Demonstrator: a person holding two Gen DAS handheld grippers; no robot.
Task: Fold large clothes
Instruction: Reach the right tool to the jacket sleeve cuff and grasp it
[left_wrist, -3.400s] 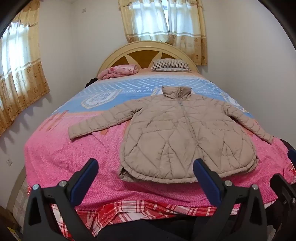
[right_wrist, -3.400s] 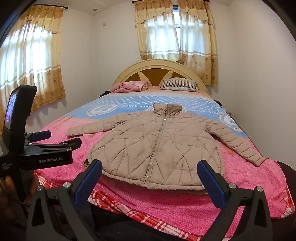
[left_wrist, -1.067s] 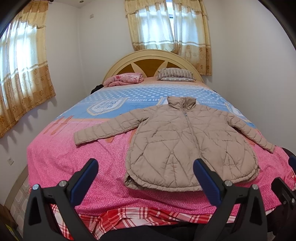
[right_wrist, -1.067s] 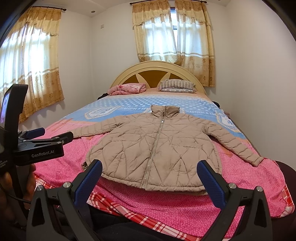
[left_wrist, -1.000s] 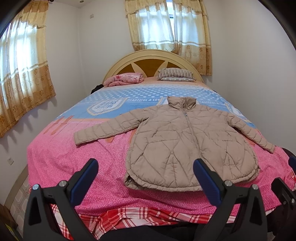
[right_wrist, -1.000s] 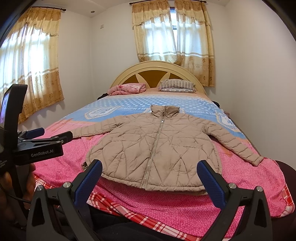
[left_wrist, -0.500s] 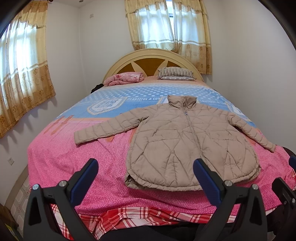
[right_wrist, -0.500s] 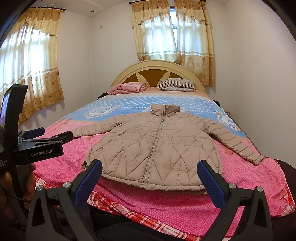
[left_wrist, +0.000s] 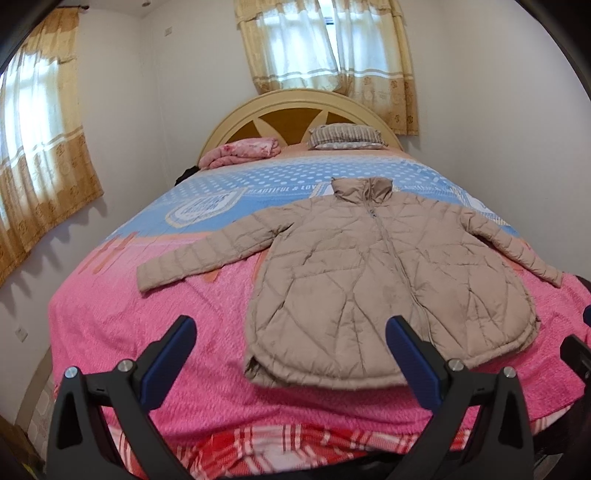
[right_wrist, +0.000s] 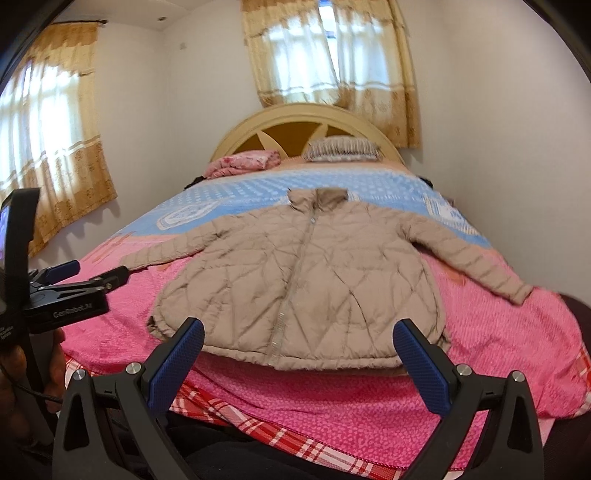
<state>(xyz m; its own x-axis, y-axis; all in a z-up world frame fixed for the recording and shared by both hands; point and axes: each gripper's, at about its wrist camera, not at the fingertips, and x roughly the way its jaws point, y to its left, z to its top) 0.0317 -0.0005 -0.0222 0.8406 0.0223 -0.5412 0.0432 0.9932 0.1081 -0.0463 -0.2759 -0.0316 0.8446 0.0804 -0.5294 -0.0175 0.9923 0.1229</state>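
A beige quilted puffer jacket (left_wrist: 373, 280) lies flat and zipped, front up, on the pink and blue patterned bedspread (left_wrist: 140, 317), collar toward the cream arched wooden headboard (left_wrist: 295, 110) and hem toward the foot of the bed, both sleeves spread out to the sides. Nothing is folded yet, so the step in hand looks like the approach for a first fold, most likely bringing a sleeve across the chest. To do it well, each tool should probably come down on a sleeve near the cuff and pinch only the top layers of padding, not the bedspread beneath, then carry the sleeve low and flat across the body so the slippery, puffy fabric does not bunch or drag the whole garment off line. The left gripper (left_wrist: 288, 350) hovers above the foot of the bed with its blue-padded jaws spread wide and empty; the jacket's hem sits just beyond and between them, toward the right jaw. The right gripper (right_wrist: 299, 347) is likewise wide apart and holds nothing, its jaws framing the hem, with the zip line running up almost midway between them. Neither tool touches the cloth.
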